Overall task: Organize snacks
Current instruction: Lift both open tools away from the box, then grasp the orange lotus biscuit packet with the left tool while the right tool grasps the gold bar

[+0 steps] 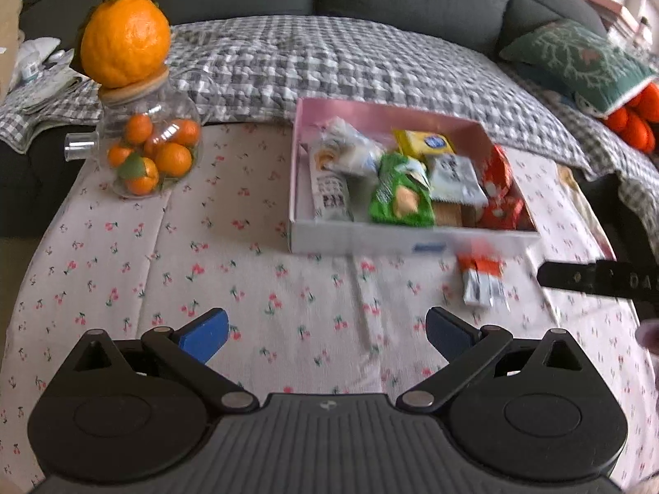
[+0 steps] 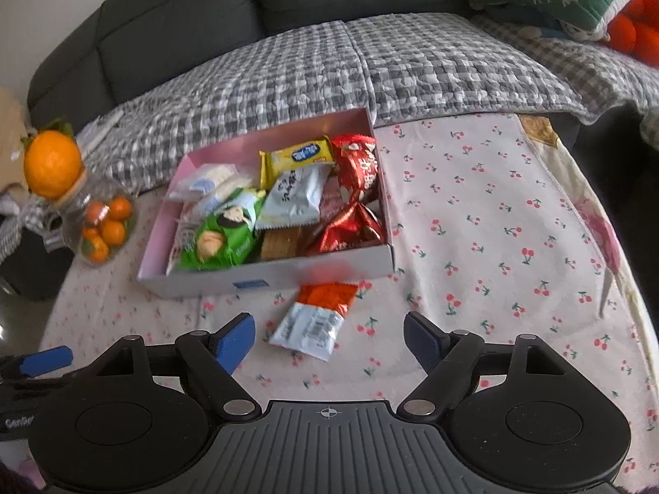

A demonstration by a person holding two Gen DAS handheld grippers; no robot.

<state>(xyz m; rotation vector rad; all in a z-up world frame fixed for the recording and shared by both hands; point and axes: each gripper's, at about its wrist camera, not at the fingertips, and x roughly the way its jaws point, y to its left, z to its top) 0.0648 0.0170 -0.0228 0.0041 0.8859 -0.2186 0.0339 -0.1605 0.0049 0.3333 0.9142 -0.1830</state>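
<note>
**Ana:** While the pink snack box (image 2: pixel 372 261) sat full at the far middle of the counter (image 2: pixel 494 247), where was the one loose packet?

**Ben:** An orange-and-white snack packet (image 2: pixel 315 321) lay flat on the cherry-print cloth, just beside the box's near wall and outside it. It lay directly ahead of the right tool (image 2: pixel 329 343), between the lines of its two blue pads. Its long axis ran near to far, tilted a little, orange end toward the box.

**Ana:** And the tool itself?

**Ben:** Its jaws stood wide apart, holding nothing; the pads were clear of the wrapper. It pointed steeply down at the cloth.

**Ana:** What about the other side?

**Ben:** The left tool (image 1: pixel 327 335) was fully spread and empty too, over bare cloth. From there the packet (image 1: pixel 482 282) lay off to the right and farther away, so I judged the right hand the nearer one for a pick.
</note>
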